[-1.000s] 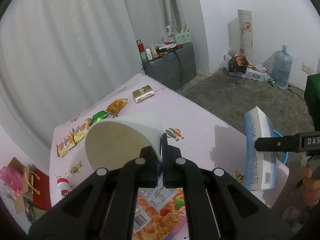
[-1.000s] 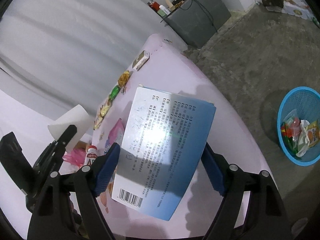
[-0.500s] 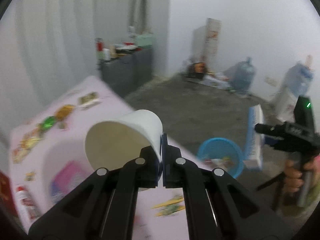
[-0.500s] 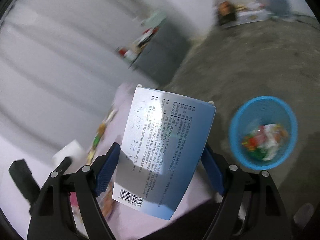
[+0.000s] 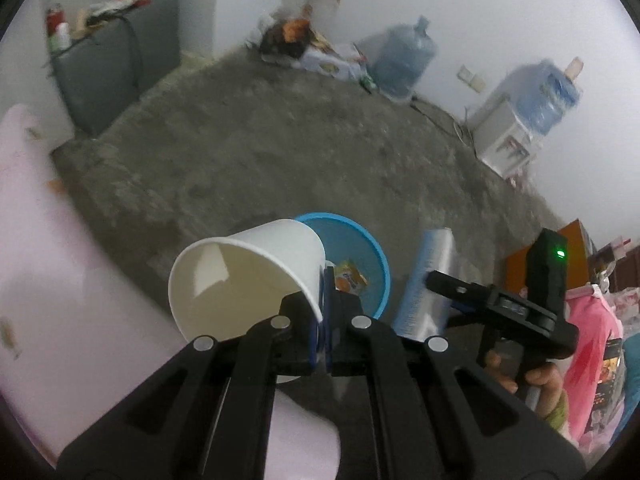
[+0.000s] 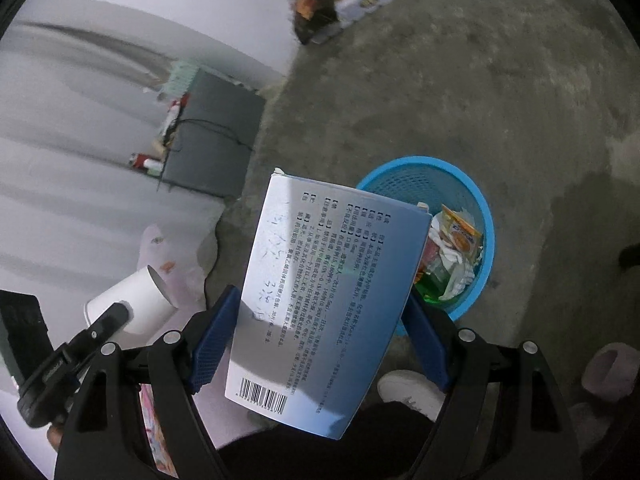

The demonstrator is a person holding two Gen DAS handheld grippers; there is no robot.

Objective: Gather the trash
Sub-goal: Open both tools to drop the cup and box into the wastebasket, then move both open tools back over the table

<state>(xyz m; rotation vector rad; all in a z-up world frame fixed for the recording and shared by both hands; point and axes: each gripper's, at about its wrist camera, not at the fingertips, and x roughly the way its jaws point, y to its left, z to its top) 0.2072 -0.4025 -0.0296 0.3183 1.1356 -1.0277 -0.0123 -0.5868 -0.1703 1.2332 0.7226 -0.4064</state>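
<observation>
My left gripper point(image 5: 323, 280) is shut on the wall of a white paper cup point(image 5: 248, 276), which lies tilted with its mouth toward the camera. Just behind it on the concrete floor stands the blue plastic basket point(image 5: 360, 248). My right gripper point(image 6: 320, 296) is shut on a flat blue-and-white printed box point(image 6: 332, 292), gripped by its two long edges, and hangs over the near left side of the basket point(image 6: 460, 176). The left wrist view shows that box point(image 5: 428, 280) edge-on, right of the basket. In the right wrist view the cup point(image 6: 136, 300) sits low on the left.
Wrappers point(image 6: 456, 240) lie inside the basket. The pink-clothed table point(image 5: 60, 280) is on the left. A grey cabinet point(image 5: 116, 68), a water jug point(image 5: 404, 60) and a dispenser point(image 5: 520, 120) stand along the walls. A person's white shoe point(image 6: 412, 392) is near the basket.
Both grippers have swung away from the table and tipped down toward the blue basket on the floor. The cup and the box are still gripped as before.
</observation>
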